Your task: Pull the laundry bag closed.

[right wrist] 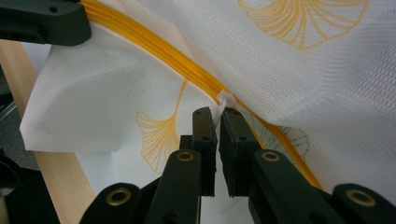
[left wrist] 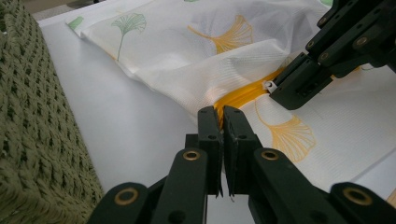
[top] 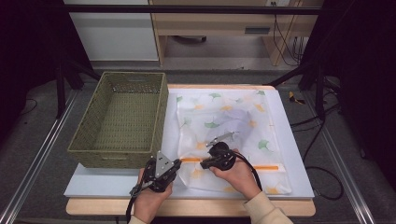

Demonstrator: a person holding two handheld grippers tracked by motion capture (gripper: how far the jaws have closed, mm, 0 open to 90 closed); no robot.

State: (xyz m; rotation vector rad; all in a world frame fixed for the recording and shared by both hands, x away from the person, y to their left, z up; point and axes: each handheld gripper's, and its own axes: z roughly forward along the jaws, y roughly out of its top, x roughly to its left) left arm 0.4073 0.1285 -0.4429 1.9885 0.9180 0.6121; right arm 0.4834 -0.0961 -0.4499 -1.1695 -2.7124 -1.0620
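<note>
Left gripper point(left wrist: 221, 119): jaws closed on the end of the orange zipper point(left wrist: 243, 95) of a white mesh laundry bag point(left wrist: 196, 51) printed with ginkgo leaves; the fabric is pinched between the two black pads at the bag's near left corner. In the high view this gripper point(top: 178, 162) sits at the front of the table, just right of the basket's near corner.

Right gripper point(right wrist: 217, 119): jaws closed on the small white zipper pull point(right wrist: 226, 100), which rises from the orange zipper point(right wrist: 159, 46) a short way along from the left gripper's hold. In the high view the right gripper point(top: 205, 163) lies just beside the left one, both hands point(top: 239, 173) resting over the bag's front edge.

Mesh laundry bag point(top: 229, 126): spread flat across the right half of the white tabletop point(top: 102, 184), zipper point(top: 261, 167) running along its near side, a dim object showing through the mesh at its centre.

Woven green basket point(top: 116, 119): stands on the left part of the table, just beside the bag.
</note>
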